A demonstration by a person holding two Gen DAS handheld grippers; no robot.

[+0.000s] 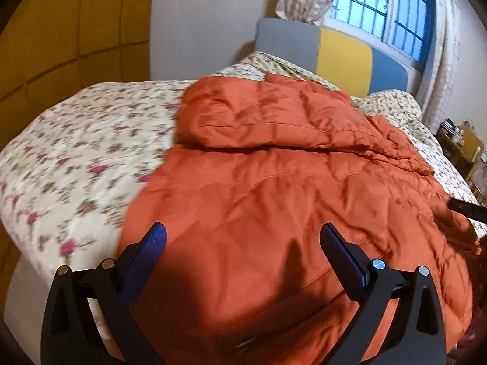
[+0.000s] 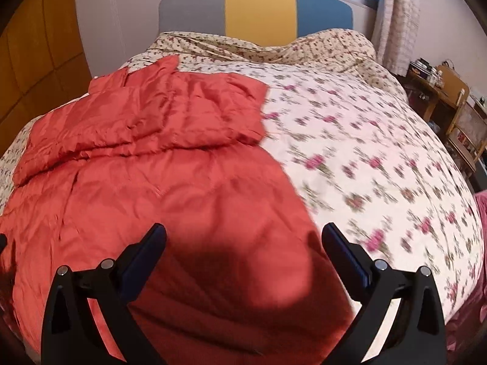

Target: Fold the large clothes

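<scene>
both wrist views low over the bed point(image 1: 76, 152), facing the headboard point(image 2: 258, 12), sharing the orange garment point(image 1: 274, 182)

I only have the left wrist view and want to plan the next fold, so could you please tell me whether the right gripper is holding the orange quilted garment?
Observer: No. The right gripper hangs over the orange garment with its jaws wide open, gripping nothing.
Operator: Thank you. What lies past the garment's right edge?
Observer: Floral bedcover with nothing on it, then some pink fabric at the bed's right side.
</scene>
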